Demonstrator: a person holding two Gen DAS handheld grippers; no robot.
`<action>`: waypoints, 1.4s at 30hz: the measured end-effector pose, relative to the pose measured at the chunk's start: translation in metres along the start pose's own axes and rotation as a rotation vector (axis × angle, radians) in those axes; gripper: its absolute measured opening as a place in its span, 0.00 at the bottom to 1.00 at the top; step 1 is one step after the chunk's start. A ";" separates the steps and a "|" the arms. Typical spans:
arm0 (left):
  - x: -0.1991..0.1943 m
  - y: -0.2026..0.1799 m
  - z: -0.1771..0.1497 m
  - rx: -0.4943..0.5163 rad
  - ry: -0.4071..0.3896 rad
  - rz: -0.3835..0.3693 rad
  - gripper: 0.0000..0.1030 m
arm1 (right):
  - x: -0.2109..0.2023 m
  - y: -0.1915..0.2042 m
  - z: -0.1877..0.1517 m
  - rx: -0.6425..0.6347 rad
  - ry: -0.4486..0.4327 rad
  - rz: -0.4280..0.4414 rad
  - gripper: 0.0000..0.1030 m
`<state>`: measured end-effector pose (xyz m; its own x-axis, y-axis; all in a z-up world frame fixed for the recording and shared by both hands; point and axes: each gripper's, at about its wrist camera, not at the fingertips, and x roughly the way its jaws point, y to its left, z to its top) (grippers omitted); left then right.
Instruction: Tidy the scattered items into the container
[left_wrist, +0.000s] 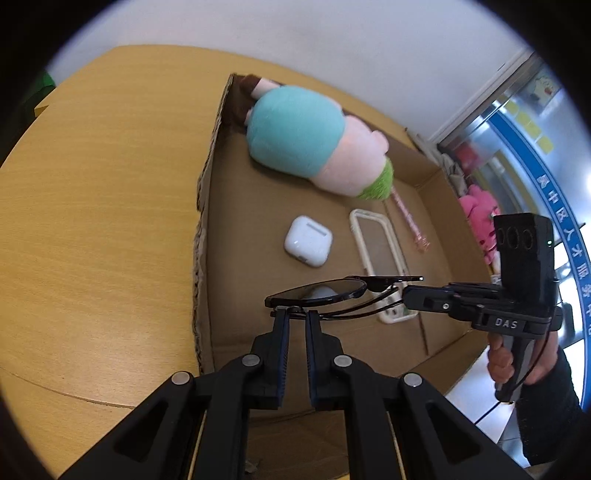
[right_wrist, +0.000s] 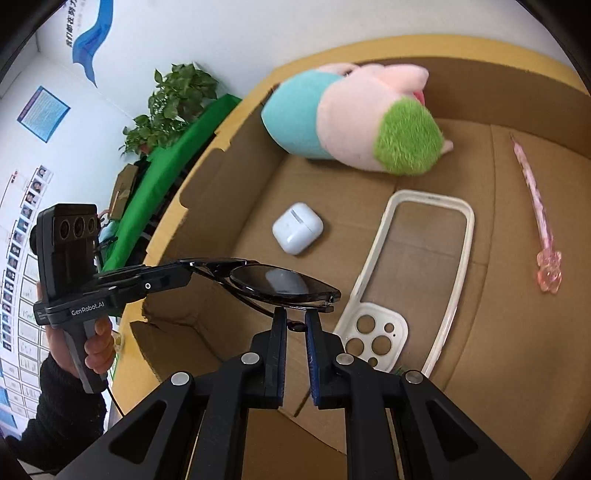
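Already inside the shallow brown cardboard box (left_wrist: 207, 206) lie the plush toy (left_wrist: 306, 136), white earbud case (left_wrist: 307, 240), clear phone case (right_wrist: 413, 273) and pink pen (right_wrist: 535, 210), while the left gripper (left_wrist: 296, 314) and right gripper (right_wrist: 295, 314), both clenched on the dark-lensed black sunglasses (right_wrist: 280, 282), hold them above the box floor, unreleased

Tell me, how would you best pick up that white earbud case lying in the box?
Probably from above, pinching the white earbud case across its two flatter sides. It lies flat on the cardboard box floor with clear space around it, apart from the phone case.
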<state>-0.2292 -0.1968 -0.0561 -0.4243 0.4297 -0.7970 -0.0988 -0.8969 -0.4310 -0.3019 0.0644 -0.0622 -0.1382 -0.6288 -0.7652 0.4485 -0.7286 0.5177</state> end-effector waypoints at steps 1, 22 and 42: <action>0.000 -0.001 0.001 0.008 0.002 0.010 0.08 | 0.003 0.000 0.000 0.008 0.011 0.001 0.11; -0.005 -0.009 0.006 0.048 0.025 0.203 0.08 | 0.021 0.000 -0.009 0.052 0.063 -0.031 0.48; -0.105 -0.171 -0.112 0.207 -0.576 0.333 0.75 | -0.141 0.073 -0.161 -0.197 -0.414 -0.523 1.00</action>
<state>-0.0671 -0.0768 0.0537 -0.8660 0.0556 -0.4969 -0.0253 -0.9974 -0.0674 -0.1073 0.1442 0.0217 -0.6876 -0.2891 -0.6660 0.3774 -0.9260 0.0122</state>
